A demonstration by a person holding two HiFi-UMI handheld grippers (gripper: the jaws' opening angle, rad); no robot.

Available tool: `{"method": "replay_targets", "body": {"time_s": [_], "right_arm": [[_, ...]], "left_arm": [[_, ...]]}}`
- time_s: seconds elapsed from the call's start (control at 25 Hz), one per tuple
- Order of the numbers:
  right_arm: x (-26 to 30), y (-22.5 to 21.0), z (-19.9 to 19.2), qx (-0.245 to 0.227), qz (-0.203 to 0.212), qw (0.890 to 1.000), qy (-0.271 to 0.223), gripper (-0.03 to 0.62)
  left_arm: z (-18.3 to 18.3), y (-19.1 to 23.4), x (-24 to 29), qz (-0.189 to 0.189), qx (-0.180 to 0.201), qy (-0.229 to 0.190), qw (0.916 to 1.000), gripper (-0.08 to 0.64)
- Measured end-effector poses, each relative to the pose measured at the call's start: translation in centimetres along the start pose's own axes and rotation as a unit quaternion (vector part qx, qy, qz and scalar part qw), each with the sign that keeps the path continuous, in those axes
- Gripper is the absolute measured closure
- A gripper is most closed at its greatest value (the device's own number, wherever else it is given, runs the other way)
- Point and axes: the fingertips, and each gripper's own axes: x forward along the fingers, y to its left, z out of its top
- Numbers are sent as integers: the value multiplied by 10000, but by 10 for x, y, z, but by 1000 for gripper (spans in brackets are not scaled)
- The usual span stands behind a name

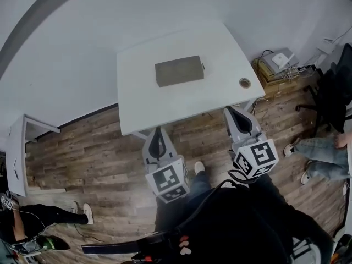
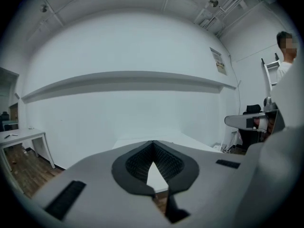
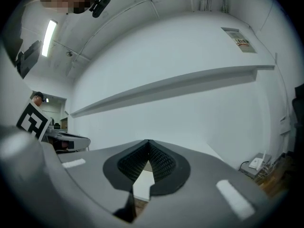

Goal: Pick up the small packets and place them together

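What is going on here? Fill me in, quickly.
A person stands at a white table with a gripper in each hand. The left gripper and the right gripper both point toward the table's near edge, jaws shut with nothing between them. A flat greyish box lies on the table, with a small round object near its right corner. No loose packets show, and nothing is picked up yet.
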Motion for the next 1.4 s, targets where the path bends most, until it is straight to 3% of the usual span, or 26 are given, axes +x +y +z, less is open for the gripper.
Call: {"method": "replay_targets", "body": {"time_s": [0.32,0.68,1.4], "right_arm": [[76,-16,5,53,-81,9999,-32,595],[112,-53,-10,39,-263,9992,294,595],[265,-175,-16,-80,516,9950,849,595]], "left_arm": [[17,29,75,-188,-23,-155,9997,561],[1,21,133,-328,-121,206,9992,561],[41,2,296,322,-104,326,9989,560]]}}
